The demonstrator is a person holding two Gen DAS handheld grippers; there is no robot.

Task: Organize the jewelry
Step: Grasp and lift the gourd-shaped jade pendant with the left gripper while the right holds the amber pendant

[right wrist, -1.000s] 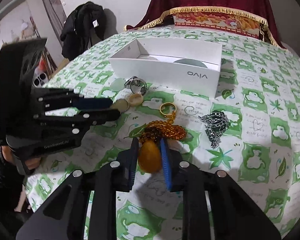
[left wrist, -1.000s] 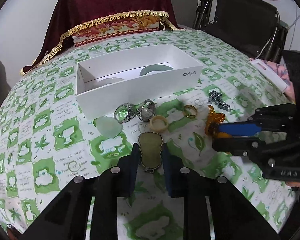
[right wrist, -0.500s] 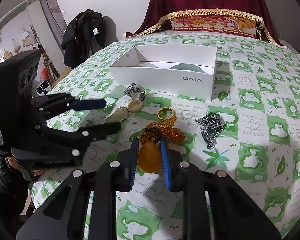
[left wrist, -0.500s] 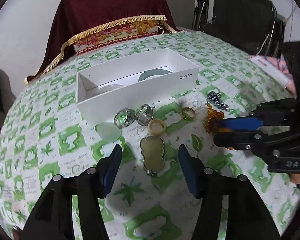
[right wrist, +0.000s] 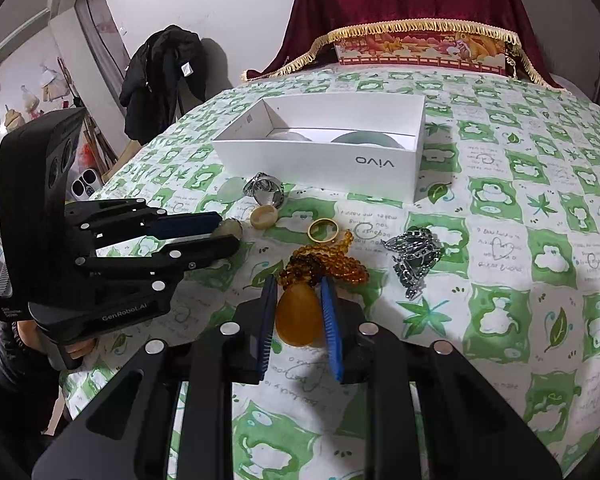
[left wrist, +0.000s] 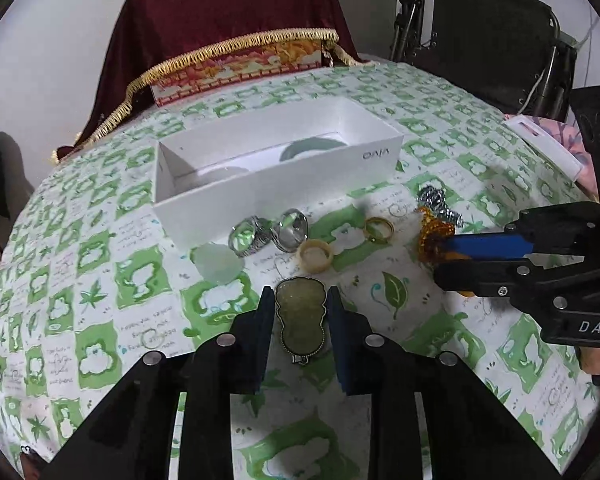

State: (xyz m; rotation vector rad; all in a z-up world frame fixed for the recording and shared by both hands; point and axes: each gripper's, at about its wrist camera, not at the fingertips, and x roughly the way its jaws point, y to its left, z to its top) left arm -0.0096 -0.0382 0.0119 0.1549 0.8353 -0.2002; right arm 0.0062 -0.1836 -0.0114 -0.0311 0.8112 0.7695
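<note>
An olive-green framed pendant lies on the green-and-white tablecloth between the fingers of my left gripper. Its jaws are closing and the pads stand just off the pendant's sides. My right gripper is shut on the amber drop of an amber bead necklace that rests on the cloth. From the right wrist view, the left gripper is at the left. A white box behind holds a green bangle and a pale one.
Between box and grippers lie two silver rings, a cream ring, a gold ring, a pale jade piece and a silver chain. A red-draped stand is behind, and a black chair at the far right.
The left gripper let go of the olive pendant and opened wide, then narrowed again around it. The right gripper kept still, shut on the amber drop.
</note>
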